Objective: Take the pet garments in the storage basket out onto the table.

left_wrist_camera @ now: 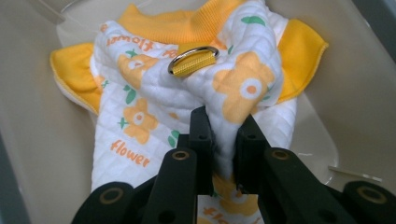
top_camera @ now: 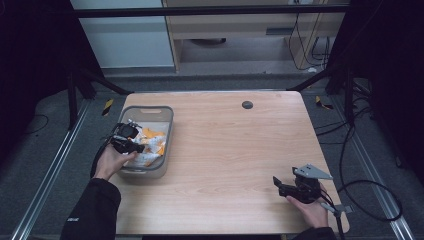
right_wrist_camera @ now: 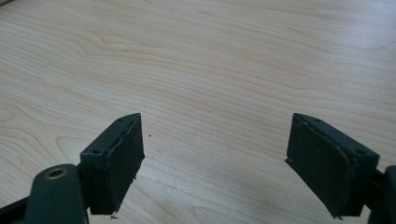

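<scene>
L gripper [left_wrist_camera: 223, 140] pinches a fold of the quilted flower garment [left_wrist_camera: 187, 93], which lies in the grey bin [top_camera: 167, 131] at abt 9 o'clock on the table [top_camera: 235, 150]; R gripper [right_wrist_camera: 215, 168] sits wide open over bare wood at 4 o'clock, holding nothing. Risk: thin fold could slip out on lifting; metal ring [left_wrist_camera: 193, 60] or a sleeve may snag the bin rim & drag it.
</scene>
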### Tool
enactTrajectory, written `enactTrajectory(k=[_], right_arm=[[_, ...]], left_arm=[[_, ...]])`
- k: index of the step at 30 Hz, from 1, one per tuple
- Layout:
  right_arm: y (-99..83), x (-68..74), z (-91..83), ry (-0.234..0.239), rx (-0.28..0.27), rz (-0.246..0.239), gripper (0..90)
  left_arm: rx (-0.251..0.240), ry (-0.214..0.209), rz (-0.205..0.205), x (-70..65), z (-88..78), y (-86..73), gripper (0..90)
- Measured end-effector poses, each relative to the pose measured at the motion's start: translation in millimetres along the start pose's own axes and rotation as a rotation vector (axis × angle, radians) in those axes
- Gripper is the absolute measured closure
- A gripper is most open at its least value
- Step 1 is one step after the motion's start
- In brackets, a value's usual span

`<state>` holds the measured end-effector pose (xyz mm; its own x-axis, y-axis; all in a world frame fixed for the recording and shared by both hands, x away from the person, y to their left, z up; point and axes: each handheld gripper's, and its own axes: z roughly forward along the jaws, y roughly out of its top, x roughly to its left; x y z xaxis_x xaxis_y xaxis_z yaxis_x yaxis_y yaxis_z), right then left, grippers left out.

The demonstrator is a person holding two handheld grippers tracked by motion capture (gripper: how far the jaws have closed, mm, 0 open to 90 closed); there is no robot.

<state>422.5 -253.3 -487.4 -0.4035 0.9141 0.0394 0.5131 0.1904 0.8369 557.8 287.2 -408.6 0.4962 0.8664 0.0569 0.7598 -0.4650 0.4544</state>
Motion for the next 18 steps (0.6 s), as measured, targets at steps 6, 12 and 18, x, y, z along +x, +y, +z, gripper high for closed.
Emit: enactTrajectory(k=[6, 12, 18], right_arm=[[-0.1, 0.6, 0.2, 0.001, 0.004, 0.005, 18.7], [0.0, 0.4, -0.1, 0.001, 0.003, 0.004, 18.6], [-0.3, 0.1, 0.2, -0.004, -0.001, -0.008, 18.6]], left_arm=[[-0.036, 0.011, -0.015, 4.3, -15.9, 0.3, 81.5], [-0.067, 0.016, 0.000, 6.1, -36.1, 3.7, 81.6], [-0.100, 0.023, 0.006, 4.4, -53.9, 6.3, 81.7]])
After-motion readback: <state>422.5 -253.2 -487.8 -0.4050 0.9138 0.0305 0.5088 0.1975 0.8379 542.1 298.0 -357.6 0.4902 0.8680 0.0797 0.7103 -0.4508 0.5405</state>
